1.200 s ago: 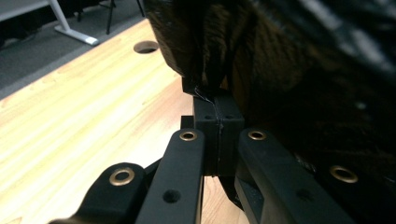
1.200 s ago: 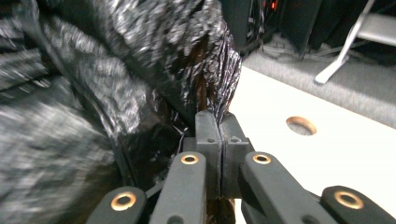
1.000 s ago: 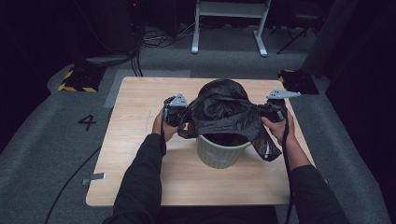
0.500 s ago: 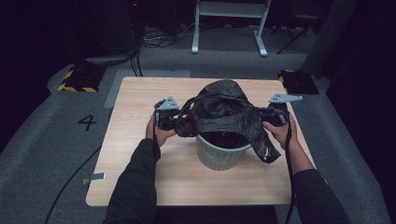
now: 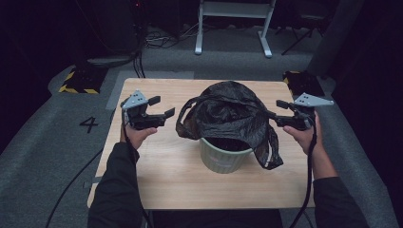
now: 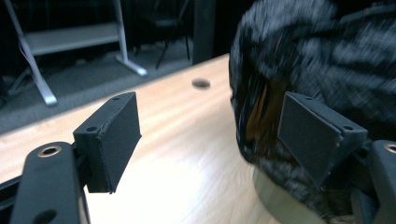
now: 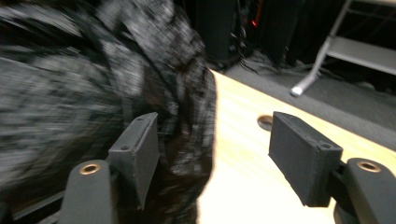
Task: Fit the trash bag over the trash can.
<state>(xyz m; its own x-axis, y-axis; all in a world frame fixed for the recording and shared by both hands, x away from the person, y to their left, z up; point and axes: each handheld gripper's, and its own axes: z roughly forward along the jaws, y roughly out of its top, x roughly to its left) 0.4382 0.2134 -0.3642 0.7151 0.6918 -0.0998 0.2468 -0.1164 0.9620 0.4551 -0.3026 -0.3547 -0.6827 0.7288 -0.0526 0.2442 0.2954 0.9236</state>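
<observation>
A single digit "4" (dark, hand-sized strokes) stands on the grey floor left of the table.

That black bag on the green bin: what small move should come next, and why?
Probably re-grip the black bag and pull its edge down over the green bin. Both the left hand-held gripper and the right hand-held gripper have just been opening, nothing between their jaws, and the bag bunches loosely above the rim.

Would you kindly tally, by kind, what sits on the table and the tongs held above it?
Black plastic bag: 1
Pale green bin: 1
Tongs, both open, nothing between them: 2 (left tongs, right tongs)
Total: 4
</observation>
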